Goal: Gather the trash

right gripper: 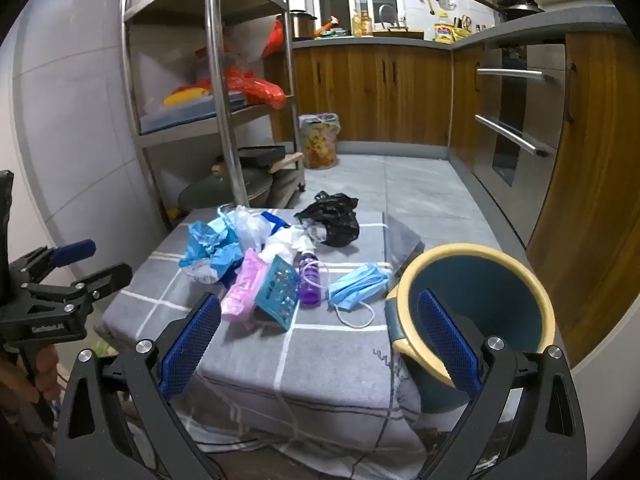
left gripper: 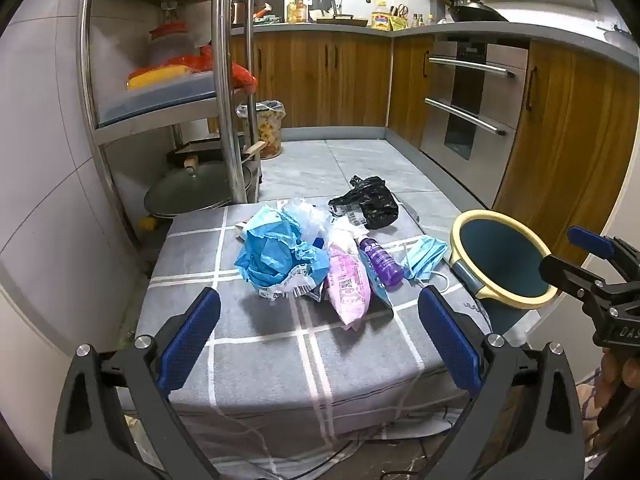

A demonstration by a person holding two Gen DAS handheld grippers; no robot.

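A pile of trash lies on a low table covered by a grey checked cloth (left gripper: 256, 344): crumpled blue paper (left gripper: 276, 254), a pink packet (left gripper: 348, 284), a purple bottle (left gripper: 380, 260), a blue face mask (left gripper: 426, 256), a black plastic bag (left gripper: 370, 200). A blue bin with a cream rim (left gripper: 504, 256) stands at the table's right edge. My left gripper (left gripper: 320, 336) is open and empty, above the near part of the cloth. My right gripper (right gripper: 320, 336) is open and empty, near the bin (right gripper: 480, 300), short of the mask (right gripper: 360, 284) and a teal packet (right gripper: 278, 292).
A steel shelf rack (left gripper: 228, 80) with pans and bags stands at the back left. A lined floor bin (left gripper: 268, 128) sits beyond it. Wooden cabinets and an oven (left gripper: 472, 96) line the back and right. Grey tiled floor lies between.
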